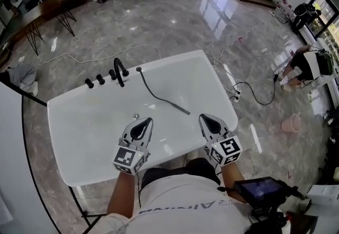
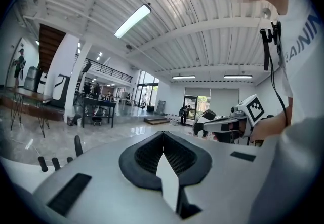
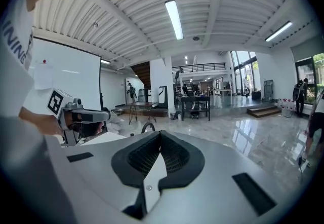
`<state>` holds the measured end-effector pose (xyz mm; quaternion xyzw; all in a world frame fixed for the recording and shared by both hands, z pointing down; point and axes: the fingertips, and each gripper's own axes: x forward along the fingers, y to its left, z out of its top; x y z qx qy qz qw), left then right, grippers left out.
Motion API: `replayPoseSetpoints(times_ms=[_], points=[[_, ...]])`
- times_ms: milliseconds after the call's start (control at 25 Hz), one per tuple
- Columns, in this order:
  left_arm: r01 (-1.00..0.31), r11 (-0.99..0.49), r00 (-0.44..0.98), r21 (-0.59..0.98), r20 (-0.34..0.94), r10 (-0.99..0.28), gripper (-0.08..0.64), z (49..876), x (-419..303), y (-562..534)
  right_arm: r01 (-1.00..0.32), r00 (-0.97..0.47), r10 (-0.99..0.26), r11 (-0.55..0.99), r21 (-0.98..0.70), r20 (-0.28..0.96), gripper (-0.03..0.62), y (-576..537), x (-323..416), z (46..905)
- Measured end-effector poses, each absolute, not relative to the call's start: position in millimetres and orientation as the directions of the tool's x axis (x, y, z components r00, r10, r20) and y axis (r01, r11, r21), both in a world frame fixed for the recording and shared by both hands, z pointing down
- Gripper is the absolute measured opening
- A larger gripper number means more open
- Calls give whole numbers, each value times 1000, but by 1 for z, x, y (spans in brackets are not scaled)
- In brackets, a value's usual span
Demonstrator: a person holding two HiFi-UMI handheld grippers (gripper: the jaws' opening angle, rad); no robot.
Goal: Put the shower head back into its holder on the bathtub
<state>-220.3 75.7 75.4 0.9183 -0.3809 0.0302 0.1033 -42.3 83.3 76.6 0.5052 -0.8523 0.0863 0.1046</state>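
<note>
A slim black shower head lies in the white bathtub, its black hose running up to a fitting on the far rim. A black faucet and three black knobs stand on that rim. My left gripper hovers over the near part of the tub, left of the shower head, jaws shut and empty. My right gripper hangs just right of the shower head's tip, also shut and empty. In the gripper views the left gripper and the right gripper show closed jaws.
The tub's drain lies beside my left gripper. Cables trail over the marble floor to the right, near a pink bucket and a crouching person. A white panel stands at the left. A black screen device sits at lower right.
</note>
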Motion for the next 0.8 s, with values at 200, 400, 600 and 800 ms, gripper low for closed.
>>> replayPoseSetpoints(times_ms=[200, 400, 600, 800], points=[[-722, -676, 692, 151, 148, -706, 17, 82, -218, 67, -881, -470, -846, 466, -77, 252, 11, 60, -28, 84], [-737, -661, 676, 144, 199, -710, 17, 121, -169, 26, -896, -443, -851, 432, -103, 280, 11, 7, 39, 120], [-686, -725, 699, 58, 329, -635, 17, 213, -108, -19, -897, -441, -832, 422, -132, 337, 11, -28, 98, 185], [-652, -757, 710, 48, 391, -586, 18, 297, -51, -72, -914, -399, -844, 338, -223, 359, 11, -65, 159, 255]])
